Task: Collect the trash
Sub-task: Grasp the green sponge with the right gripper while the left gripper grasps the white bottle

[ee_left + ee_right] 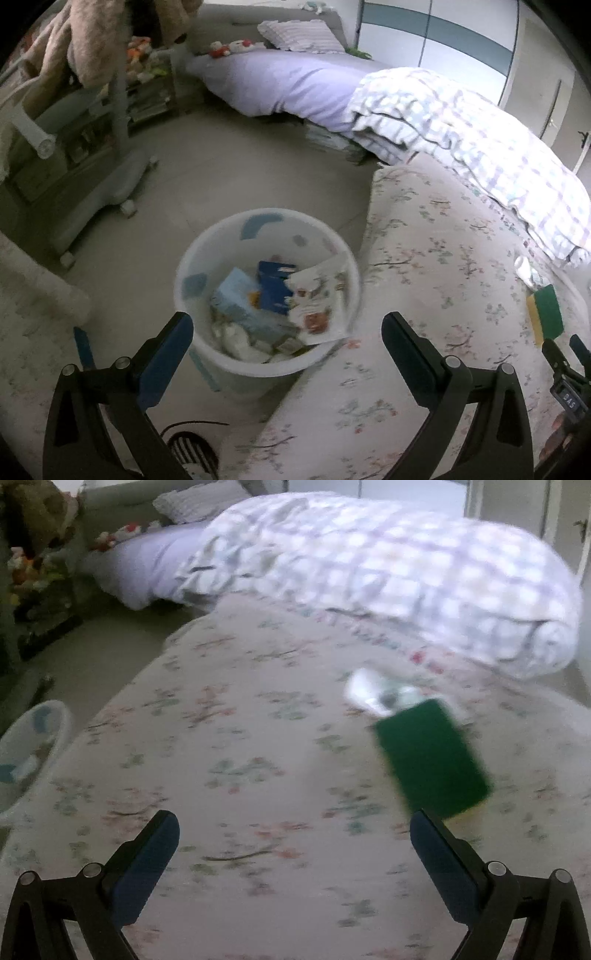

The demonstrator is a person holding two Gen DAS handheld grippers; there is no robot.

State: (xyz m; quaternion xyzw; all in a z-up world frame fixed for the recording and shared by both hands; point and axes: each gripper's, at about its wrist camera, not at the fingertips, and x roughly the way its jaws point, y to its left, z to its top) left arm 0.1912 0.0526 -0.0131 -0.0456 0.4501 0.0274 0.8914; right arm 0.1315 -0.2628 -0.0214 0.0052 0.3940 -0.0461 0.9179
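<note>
A white trash bin point(192, 266) stands on the floor beside the floral bed, holding boxes, a printed paper and crumpled wrappers. My left gripper point(286, 326) is open and empty above the bin. A green and yellow sponge point(432, 757) lies on the floral sheet, with a crumpled clear wrapper point(376, 694) just beyond it. My right gripper point(293, 830) is open and empty over the sheet, its right finger close to the sponge's near end. The sponge point(546, 314) and wrapper point(526, 267) also show at the right of the left wrist view. The bin's rim point(55, 709) shows at the left of the right wrist view.
The floral-sheeted bed point(424, 295) fills the right side. A checked duvet point(388, 572) is bunched behind it on a lilac mattress point(288, 81). A wheeled grey stand point(110, 184) and a shelf with toys point(144, 55) stand at the left on the floor.
</note>
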